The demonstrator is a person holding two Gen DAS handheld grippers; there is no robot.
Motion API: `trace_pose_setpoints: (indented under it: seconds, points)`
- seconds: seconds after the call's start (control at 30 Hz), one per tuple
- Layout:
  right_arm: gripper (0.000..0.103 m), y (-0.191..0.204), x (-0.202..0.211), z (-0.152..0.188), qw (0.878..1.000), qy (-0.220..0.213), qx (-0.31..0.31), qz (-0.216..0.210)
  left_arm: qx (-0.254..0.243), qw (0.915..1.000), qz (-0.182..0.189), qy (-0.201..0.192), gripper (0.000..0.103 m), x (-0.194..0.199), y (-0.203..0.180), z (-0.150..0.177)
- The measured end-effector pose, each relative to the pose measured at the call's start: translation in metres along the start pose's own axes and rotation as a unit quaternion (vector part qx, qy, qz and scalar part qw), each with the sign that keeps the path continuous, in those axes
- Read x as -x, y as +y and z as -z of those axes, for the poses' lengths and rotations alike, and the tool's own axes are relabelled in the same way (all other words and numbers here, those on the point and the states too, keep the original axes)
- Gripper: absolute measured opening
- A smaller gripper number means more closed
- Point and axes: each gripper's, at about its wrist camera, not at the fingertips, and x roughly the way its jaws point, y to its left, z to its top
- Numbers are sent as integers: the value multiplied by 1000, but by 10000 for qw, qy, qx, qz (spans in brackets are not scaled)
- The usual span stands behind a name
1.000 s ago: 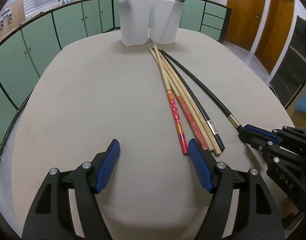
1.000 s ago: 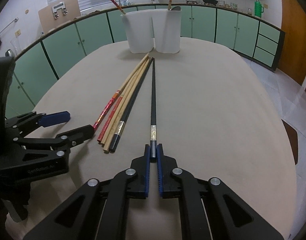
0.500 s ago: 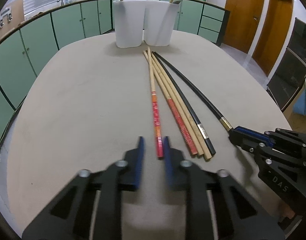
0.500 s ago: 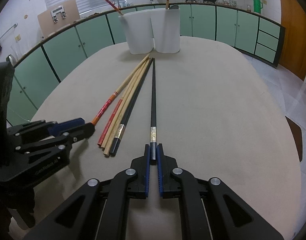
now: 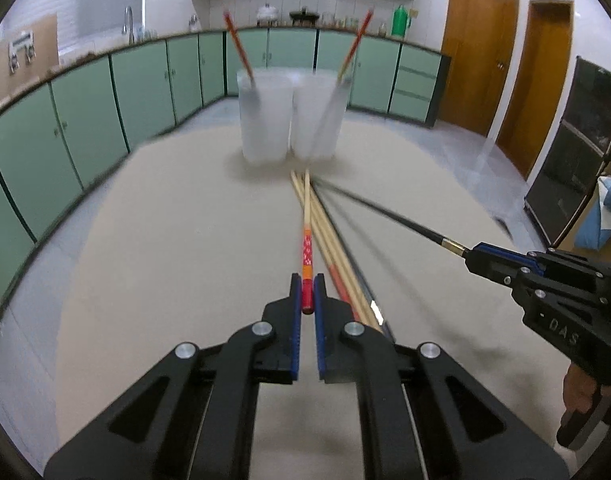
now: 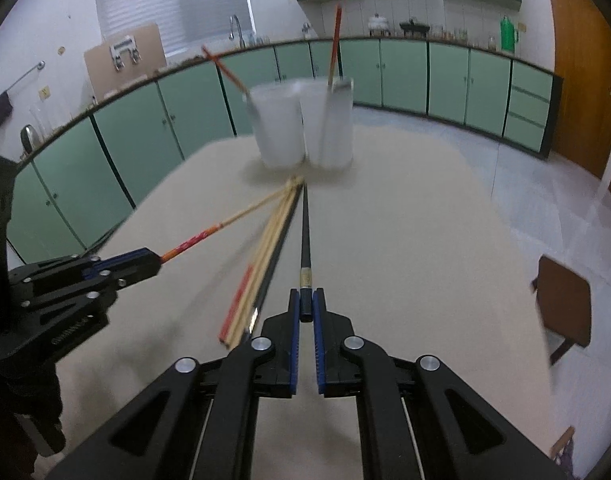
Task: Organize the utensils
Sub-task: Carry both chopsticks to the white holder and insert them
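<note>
chopsticks lie in a loose bundle [image 5: 337,252] on a beige table [image 5: 165,248], their far tips just in front of two white holders [image 5: 291,120] standing side by side. left claw [image 5: 307,300] is clamped on the red end of a wooden chopstick [image 5: 306,248] at the bundle's near end. right claw [image 6: 305,308] is clamped on the butt of a black chopstick [image 6: 305,232], just right of the bundle.

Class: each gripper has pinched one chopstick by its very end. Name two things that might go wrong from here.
The left gripper holds the red-patterned chopstick only at its tip, so it may pivot or slip. The black chopstick in the right gripper ends near the chopsticks on the table and may drag them.
</note>
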Motion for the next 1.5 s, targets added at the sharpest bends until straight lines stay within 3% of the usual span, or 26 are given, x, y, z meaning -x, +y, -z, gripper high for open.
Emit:
trace_pose_setpoints:
  seconds: [0.3, 0.93, 1.23, 1.5]
  points:
    - [6, -1, 41, -52, 9977, -624, 249, -129, -64, 9965, 104, -829, 5, 49, 3, -54]
    - [6, 7, 84, -174, 9871, -1339, 637, -610, -285, 9838, 365, -1732, 5, 92, 1, -142]
    - [6, 6, 85, -250, 9762, -2014, 633, -506, -421, 9715, 84, -2332, 5, 83, 1, -211]
    - [6, -1, 45, -307, 9708, -2355, 427, -176, -429, 9649, -64, -2590, 5, 42, 1, -263]
